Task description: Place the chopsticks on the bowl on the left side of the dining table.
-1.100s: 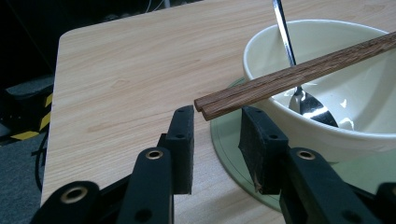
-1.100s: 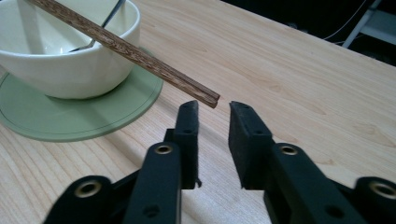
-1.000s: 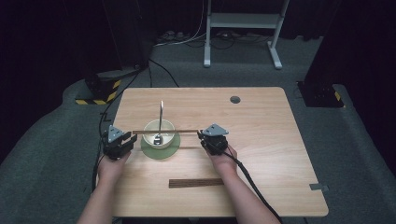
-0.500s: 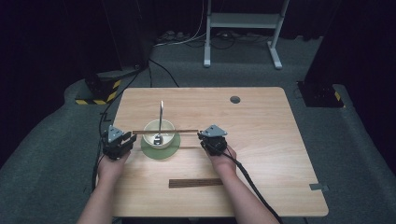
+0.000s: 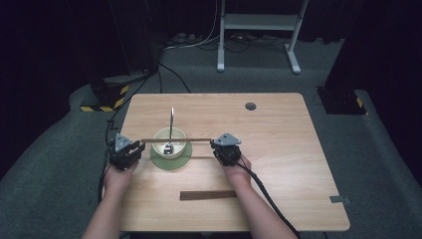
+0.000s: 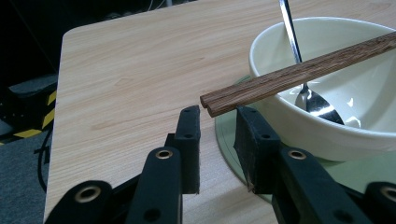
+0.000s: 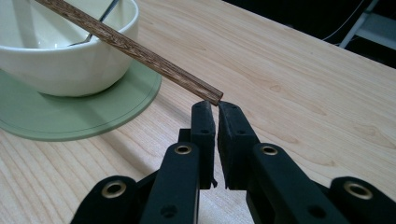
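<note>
High view shows both forearms coming up from the near edge of the desk [image 5: 278,129], one hand at each side of a cream bowl [image 5: 169,143] on a green saucer [image 5: 171,162]. Left hand-held gripper [image 5: 141,146] has just been closing; its jaws stand a little apart with the chopsticks' [image 5: 174,140] left end at their tips, pads not pressing it in the left gripper view. Right hand-held gripper [image 5: 213,145] is closed, its tips at the chopsticks' right end; whether they pinch it I cannot tell. The chopsticks lie level across the bowl, long axis running left to right. A spoon [image 5: 170,127] stands in the bowl
</note>
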Demonstrator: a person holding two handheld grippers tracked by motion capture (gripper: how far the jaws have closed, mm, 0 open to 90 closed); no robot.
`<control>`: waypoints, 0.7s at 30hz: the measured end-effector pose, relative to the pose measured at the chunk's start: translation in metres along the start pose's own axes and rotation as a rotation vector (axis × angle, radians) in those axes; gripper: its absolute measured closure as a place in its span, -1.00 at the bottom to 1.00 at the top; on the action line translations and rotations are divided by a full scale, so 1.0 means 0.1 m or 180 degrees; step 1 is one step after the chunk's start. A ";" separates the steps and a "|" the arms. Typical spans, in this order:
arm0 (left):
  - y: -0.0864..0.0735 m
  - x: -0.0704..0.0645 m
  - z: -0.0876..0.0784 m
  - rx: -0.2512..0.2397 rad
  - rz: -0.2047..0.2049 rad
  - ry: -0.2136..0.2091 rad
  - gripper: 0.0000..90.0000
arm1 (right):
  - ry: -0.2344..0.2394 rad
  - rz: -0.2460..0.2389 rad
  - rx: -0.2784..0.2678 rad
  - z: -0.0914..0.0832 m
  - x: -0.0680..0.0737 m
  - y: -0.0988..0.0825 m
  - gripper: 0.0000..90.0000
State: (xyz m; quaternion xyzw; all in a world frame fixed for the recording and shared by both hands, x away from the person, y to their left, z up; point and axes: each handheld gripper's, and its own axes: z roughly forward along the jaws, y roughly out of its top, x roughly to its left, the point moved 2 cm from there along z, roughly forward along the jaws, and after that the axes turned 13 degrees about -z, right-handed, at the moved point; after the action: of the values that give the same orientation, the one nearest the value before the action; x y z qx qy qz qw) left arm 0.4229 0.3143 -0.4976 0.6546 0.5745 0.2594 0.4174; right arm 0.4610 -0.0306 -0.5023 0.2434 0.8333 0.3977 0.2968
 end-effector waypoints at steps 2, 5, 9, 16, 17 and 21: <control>0.00 0.00 0.00 -0.0001 -0.0011 0.0006 0.57 | 0.0000 0.0025 0.0005 0.00 0.00 0.00 0.90; 0.00 0.00 0.00 0.0019 0.0009 0.0008 0.57 | -0.0007 -0.0001 -0.0005 0.00 -0.01 0.00 0.93; 0.00 0.00 0.00 0.0022 0.0021 0.0006 0.57 | -0.0006 0.0019 -0.0005 0.00 0.00 0.01 0.94; 0.00 0.01 0.00 0.0018 0.0022 0.0006 0.58 | -0.0023 0.0013 -0.0007 0.01 -0.01 0.01 0.89; 0.00 0.01 0.00 0.0020 0.0023 0.0006 0.58 | -0.0026 0.0037 0.0002 0.01 0.00 0.01 0.87; -0.01 0.01 0.00 0.0002 0.0010 0.0008 0.58 | -0.0028 0.0006 0.0001 0.01 0.00 0.01 0.78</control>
State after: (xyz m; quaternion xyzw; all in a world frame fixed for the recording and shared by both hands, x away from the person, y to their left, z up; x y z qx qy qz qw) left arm 0.4225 0.3148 -0.4981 0.6552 0.5740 0.2607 0.4161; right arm 0.4617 -0.0301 -0.5021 0.2460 0.8318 0.3969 0.3001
